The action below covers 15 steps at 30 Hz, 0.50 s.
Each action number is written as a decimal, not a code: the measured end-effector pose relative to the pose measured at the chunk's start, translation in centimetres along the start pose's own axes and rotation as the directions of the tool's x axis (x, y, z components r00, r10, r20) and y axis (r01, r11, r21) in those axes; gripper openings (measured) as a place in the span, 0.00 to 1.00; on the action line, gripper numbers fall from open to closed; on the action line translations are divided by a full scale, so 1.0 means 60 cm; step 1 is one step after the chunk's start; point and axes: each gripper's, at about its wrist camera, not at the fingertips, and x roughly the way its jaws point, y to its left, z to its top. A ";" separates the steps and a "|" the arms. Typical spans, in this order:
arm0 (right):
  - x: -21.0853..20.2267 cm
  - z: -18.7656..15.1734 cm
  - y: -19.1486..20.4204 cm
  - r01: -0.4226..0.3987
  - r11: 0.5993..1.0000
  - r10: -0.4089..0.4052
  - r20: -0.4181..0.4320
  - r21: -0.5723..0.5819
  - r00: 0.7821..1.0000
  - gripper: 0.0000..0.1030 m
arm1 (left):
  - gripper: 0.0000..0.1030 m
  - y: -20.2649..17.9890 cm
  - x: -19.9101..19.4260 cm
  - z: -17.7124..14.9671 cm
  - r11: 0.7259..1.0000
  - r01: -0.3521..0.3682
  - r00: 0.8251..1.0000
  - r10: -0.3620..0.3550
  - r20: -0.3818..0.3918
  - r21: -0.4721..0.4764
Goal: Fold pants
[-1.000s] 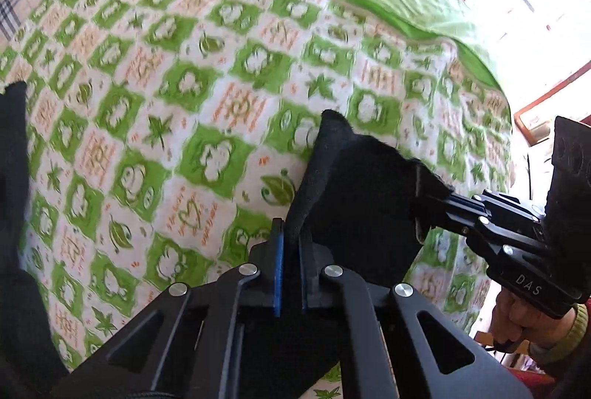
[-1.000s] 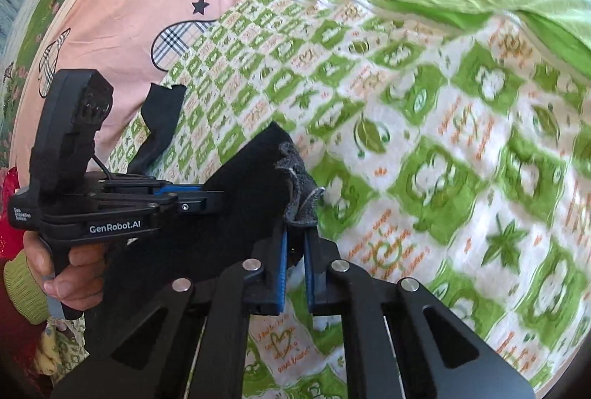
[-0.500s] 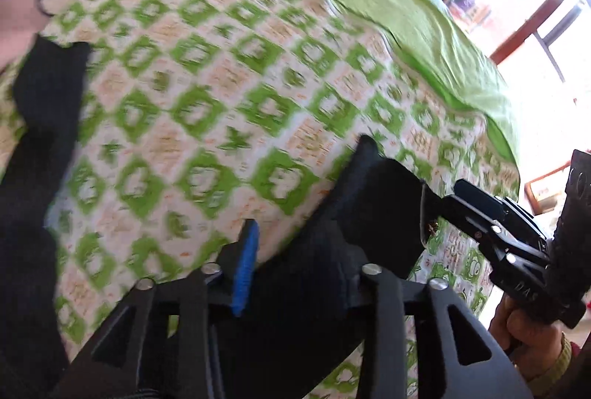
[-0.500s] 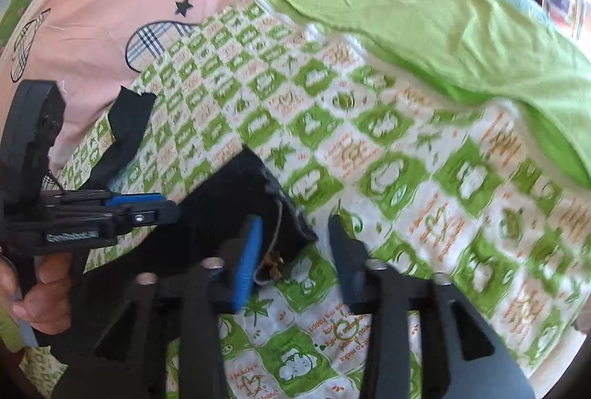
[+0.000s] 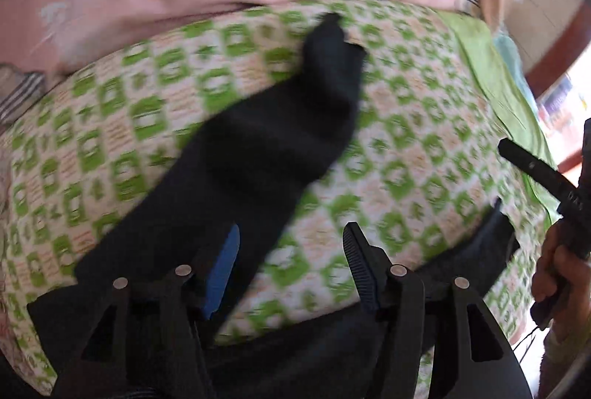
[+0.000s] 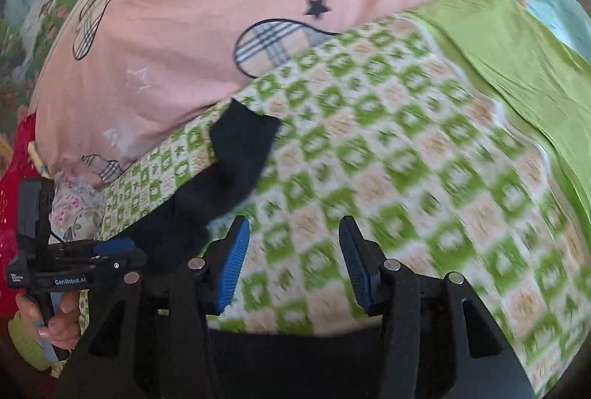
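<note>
The black pants (image 5: 266,155) lie on the green-and-white patterned blanket (image 5: 406,126), one leg stretching away toward the pink sheet. They also show in the right wrist view (image 6: 236,155). My left gripper (image 5: 290,266) is open and empty just above the near end of the leg. My right gripper (image 6: 293,262) is open and empty over the blanket, right of the pants. Each gripper shows in the other's view, the right one (image 5: 535,170) and the left one (image 6: 74,269). Black cloth also lies under both grippers at the near edge.
A pink sheet (image 6: 207,11) with plaid shapes lies beyond the blanket. A plain green cover (image 6: 517,59) lies at the right. A floral cloth (image 6: 74,210) shows at the left edge of the bed.
Both grippers have opened and let go of the pants' cloth. Both have pulled back and swung left, so the pants leg now lies flat ahead.
</note>
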 end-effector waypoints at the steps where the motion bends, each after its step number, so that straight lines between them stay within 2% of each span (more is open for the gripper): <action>1: 0.017 0.018 0.012 -0.008 1.000 0.008 -0.015 -0.019 1.000 0.50 | 0.58 0.016 0.001 0.004 1.000 -0.017 1.000 0.017 0.000 -0.022; 3: 0.052 0.060 0.040 -0.035 0.998 0.034 -0.032 -0.051 0.999 0.50 | 0.58 0.050 -0.001 0.013 0.997 -0.042 0.999 0.042 0.001 -0.062; 6: 0.095 0.103 0.065 -0.031 0.996 0.026 -0.054 -0.090 0.998 0.50 | 0.61 0.090 0.003 0.028 0.992 -0.077 0.997 0.077 -0.006 -0.104; 9: 0.149 0.140 0.091 -0.035 0.991 0.024 -0.087 -0.128 0.996 0.50 | 0.67 0.118 0.019 0.044 0.991 -0.084 0.996 0.081 -0.025 -0.103; 11: 0.194 0.162 0.103 -0.028 0.988 0.011 -0.111 -0.154 0.994 0.50 | 0.68 0.131 0.034 0.052 0.991 -0.098 0.995 0.095 -0.044 -0.093; 15: 0.262 0.191 0.112 -0.028 0.985 0.002 -0.152 -0.170 0.988 0.50 | 0.68 0.150 0.074 0.063 0.995 -0.059 0.992 0.049 -0.113 -0.083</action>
